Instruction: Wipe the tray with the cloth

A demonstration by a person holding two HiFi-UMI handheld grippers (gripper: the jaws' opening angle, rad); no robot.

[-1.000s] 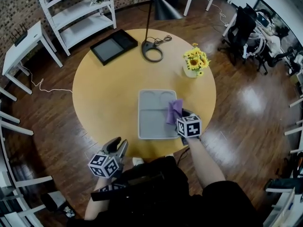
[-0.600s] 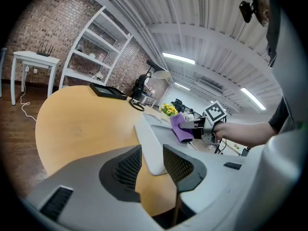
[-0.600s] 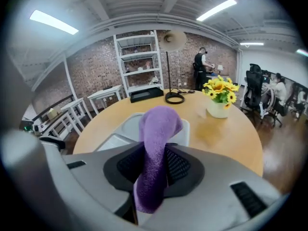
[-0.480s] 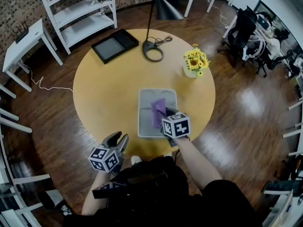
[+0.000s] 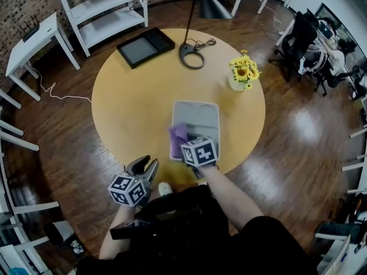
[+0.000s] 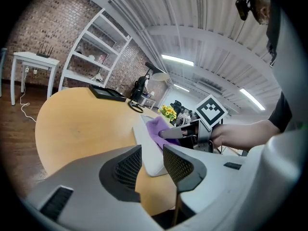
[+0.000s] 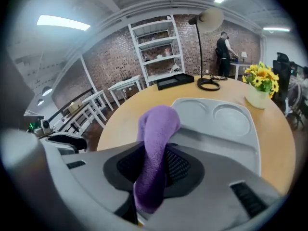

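Grips a purple terry cloth (image 7: 154, 129) in the right gripper (image 7: 151, 174), jaws closed on its bunched middle, loose end flopping forward past the tips. Lays that cloth over the near left part of a grey plastic compartment tray (image 5: 202, 114), on the large section. Leaves the two round wells at the far end uncovered. Probably touches the tray floor with the cloth's underside, but the head view hides the contact under the gripper.

Holds the left gripper (image 6: 152, 159) off the near edge of a round yellow wooden table (image 5: 129, 99), well apart from the tray. Jaws parted there, nothing between them. Points it about level, toward the right gripper and cloth.

Tray placed near the table's front middle. Beyond it: black lamp base (image 5: 191, 55) with a cord, flat black rectangular panel (image 5: 145, 46) at the far left edge, yellow sunflowers in a white pot (image 5: 243, 73) at the far right. Behind the table: white shelf unit (image 5: 103, 7) against a brick wall (image 5: 23, 2).
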